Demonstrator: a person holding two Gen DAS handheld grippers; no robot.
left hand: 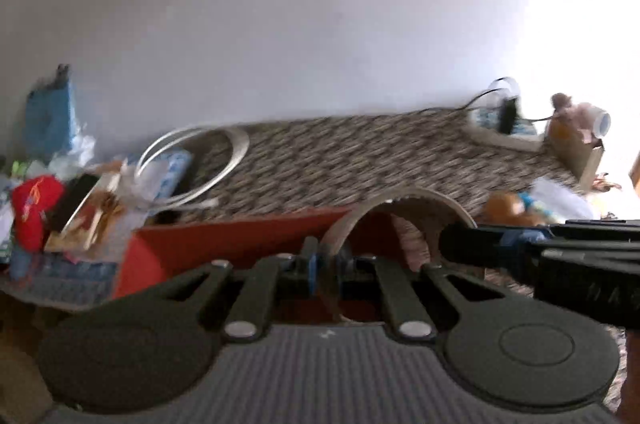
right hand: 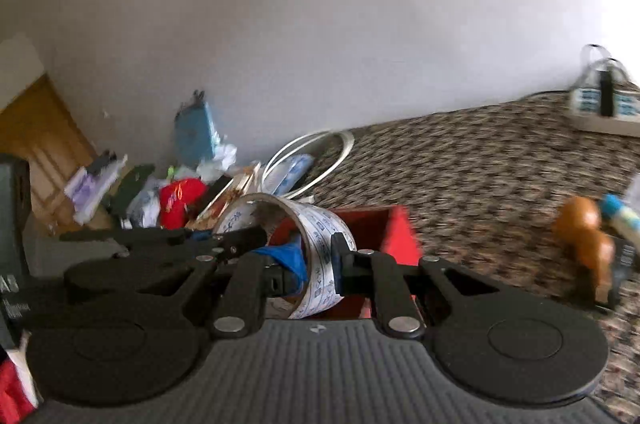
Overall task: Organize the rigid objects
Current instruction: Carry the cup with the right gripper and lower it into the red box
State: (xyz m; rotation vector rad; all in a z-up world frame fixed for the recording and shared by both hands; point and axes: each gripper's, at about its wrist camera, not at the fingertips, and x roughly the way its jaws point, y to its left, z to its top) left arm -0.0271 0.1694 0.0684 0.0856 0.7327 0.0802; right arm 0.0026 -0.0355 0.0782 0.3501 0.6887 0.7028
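Observation:
A wide roll of tape (right hand: 320, 224), a cardboard ring with blue print on its white outside, hangs tilted above an open red box (right hand: 376, 224) on the patterned cover. My right gripper (right hand: 314, 270) is shut on the roll's near wall. The left gripper (right hand: 240, 240) reaches in from the left and grips the roll's other side. In the left wrist view the roll (left hand: 400, 203) arches over the red box (left hand: 240, 236). There my left gripper (left hand: 326, 266) is shut on the roll's rim, and the right gripper (left hand: 460, 248) comes in from the right.
A pile of clutter with a red cap (left hand: 34, 207), a blue bag (left hand: 52, 115) and a white cable loop (left hand: 192, 163) lies at the left by the wall. A power strip (left hand: 504, 127) and brown toys (right hand: 588, 236) sit at the right on the patterned cover (left hand: 360, 159).

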